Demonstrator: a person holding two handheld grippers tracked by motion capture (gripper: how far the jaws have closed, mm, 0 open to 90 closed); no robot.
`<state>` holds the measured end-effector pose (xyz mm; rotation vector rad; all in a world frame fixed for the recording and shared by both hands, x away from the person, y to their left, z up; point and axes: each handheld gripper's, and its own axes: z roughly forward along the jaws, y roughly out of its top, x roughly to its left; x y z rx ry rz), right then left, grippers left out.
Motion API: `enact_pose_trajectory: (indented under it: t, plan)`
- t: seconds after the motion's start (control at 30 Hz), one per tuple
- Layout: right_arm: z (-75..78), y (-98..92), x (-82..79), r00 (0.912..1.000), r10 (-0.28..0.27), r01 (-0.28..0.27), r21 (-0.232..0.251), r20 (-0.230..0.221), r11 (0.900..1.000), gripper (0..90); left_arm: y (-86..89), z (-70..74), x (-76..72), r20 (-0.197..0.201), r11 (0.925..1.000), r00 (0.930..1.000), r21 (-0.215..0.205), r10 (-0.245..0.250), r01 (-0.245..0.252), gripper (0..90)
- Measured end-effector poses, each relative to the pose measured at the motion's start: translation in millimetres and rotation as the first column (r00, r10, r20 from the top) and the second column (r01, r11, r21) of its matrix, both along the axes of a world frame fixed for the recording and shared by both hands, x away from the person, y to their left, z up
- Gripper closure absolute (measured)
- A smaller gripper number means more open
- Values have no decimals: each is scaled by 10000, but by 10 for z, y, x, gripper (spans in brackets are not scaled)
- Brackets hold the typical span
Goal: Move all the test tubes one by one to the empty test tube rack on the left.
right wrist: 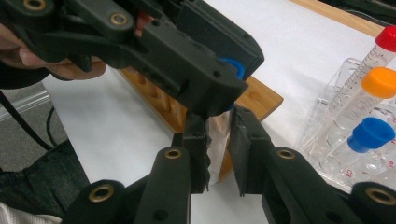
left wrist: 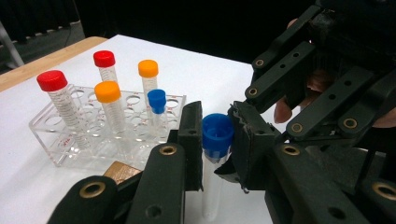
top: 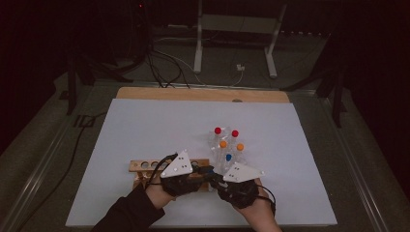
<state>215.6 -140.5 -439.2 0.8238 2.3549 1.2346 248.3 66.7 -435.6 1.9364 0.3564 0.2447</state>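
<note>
Blue-capped tube (left wrist: 215,154) is held upright between both grippers, just above the white counter (top: 145,125) near its front edge. Long axis approx. vertical, cap up, clear body pointing down at the counter.

Left gripper (left wrist: 215,140): jaws closed on the tube's blue cap, one pad each side. Right gripper (right wrist: 219,140): jaws clamped on the clear tube body below the cap, w/ the left gripper sitting right above it in the right gripper view. In the high view the left gripper (top: 186,176) & right gripper (top: 231,180) meet tip to tip, a hand behind each.

Around it: clear plastic rack (left wrist: 60,140) stands just beyond the tube, holding 5 upright tubes – 2 red caps (left wrist: 52,80), 2 orange caps (left wrist: 108,91), 1 blue cap (left wrist: 157,99). All stand approx. vertical, caps up. Nearest is the blue-capped one, close to the left gripper's jaw but apart from it.

Wooden rack (top: 145,166) w/ a row of round holes lies directly behind & under the grippers; its end (right wrist: 254,100) shows just past the held tube in the right gripper view. Tube bottom hangs near it; can't tell if touching.

Dark floor w/ cables (top: 159,67) & a white stand (top: 237,29) lie well beyond the counter.
</note>
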Motion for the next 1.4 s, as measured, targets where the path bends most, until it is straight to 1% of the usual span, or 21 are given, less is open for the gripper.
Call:
enact_pose_trajectory:
  t: [0.27, 0.3, 0.33, 0.4, 0.43, 0.57, 0.63, 0.67, 0.8, 0.87, 0.9, 0.93, 1.0, 1.03, 1.07, 1.1, 1.17, 1.23, 1.27, 1.33, 1.4]
  plan:
    - [6, -2, 0, 10000, -70, 69, 67, 27, 10000, 752, 8, 27, 24, 89, 10000, 9999, 23, -50, 50, 776]
    - [21, -10, -2, 9999, -57, 55, 119, 153, 9999, 677, 10, 36, 29, 145, 10000, 9999, 27, -19, 18, 777]
    - [32, -16, -5, 9997, -129, 126, 163, 204, 9998, 647, 15, 48, 35, 175, 10000, 9998, 34, 13, -14, 777]
    - [42, -25, -6, 9996, -181, 176, 210, 228, 9996, 633, 34, 79, 50, 296, 9999, 9995, 58, 120, -121, 777]
    - [58, -53, -3, 9992, -258, 246, 394, 302, 9989, 566, 51, 101, 58, 347, 9998, 9992, 59, 196, -198, 777]
    - [85, -98, 5, 9988, -370, 344, 776, 319, 9964, 458, 118, 179, 78, 537, 9986, 9972, -129, 514, -508, 778]
    - [98, -111, 4, 9982, -460, 421, 928, 397, 9948, 389, 170, 223, 96, 642, 9967, 9949, -283, 775, -759, 778]
    - [103, -116, 1, 9976, -512, 463, 997, 476, 9939, 353, 170, 223, 96, 642, 9967, 9949, -283, 775, -759, 777]
    - [117, -127, -1, 9955, -744, 669, 1200, 595, 9905, 216, 245, 274, 126, 857, 9929, 9895, -341, 1167, -1142, 778]
    - [122, -135, 5, 9942, -871, 786, 1259, 628, 9889, 146, 262, 289, 134, 869, 9919, 9885, -391, 1237, -1207, 777]
    - [125, -143, 8, 9941, -878, 790, 1295, 637, 9884, 118, 283, 306, 139, 913, 9905, 9868, -439, 1339, -1303, 778]
    - [128, -149, 8, 9939, -894, 801, 1345, 646, 9877, 94, 298, 331, 139, 1046, 9873, 9820, -387, 1573, -1541, 778]
    - [133, -157, 7, 9938, -914, 819, 1402, 630, 9867, 64, 312, 345, 138, 1131, 9864, 9802, -437, 1624, -1584, 778]
    - [141, -175, 13, 9943, -891, 792, 1530, 589, 9850, 18, 322, 355, 143, 1115, 9859, 9801, -499, 1642, -1595, 778]
    - [144, -182, 13, 9937, -940, 834, 1560, 617, 9842, 17, 327, 361, 146, 1280, 9837, 9755, -432, 1787, -1745, 778]
    - [146, -185, 13, 9933, -974, 867, 1548, 628, 9841, 0, 329, 360, 152, 1338, 9830, 9739, -387, 1832, -1796, 778]
    - [149, -192, 12, 9935, -925, 811, 1587, 660, 9840, 0, 335, 355, 162, 1286, 9825, 9743, -446, 1850, -1807, 777]
    - [163, -214, 7, 9936, -843, 697, 1794, 749, 9813, 0, 346, 336, 183, 1335, 9801, 9710, -353, 1982, -1952, 777]
    - [163, -214, 7, 9936, -843, 697, 1794, 749, 9813, 0, 351, 324, 196, 1260, 9801, 9721, -347, 1981, -1952, 777]
    - [166, -222, 9, 9936, -855, 709, 1799, 744, 9811, 0, 351, 288, 219, 1317, 9784, 9695, -175, 2066, -2061, 778]
    - [161, -219, 10, 9934, -874, 730, 1773, 747, 9815, 0, 346, 243, 245, 1170, 9777, 9708, -103, 2094, -2096, 777]
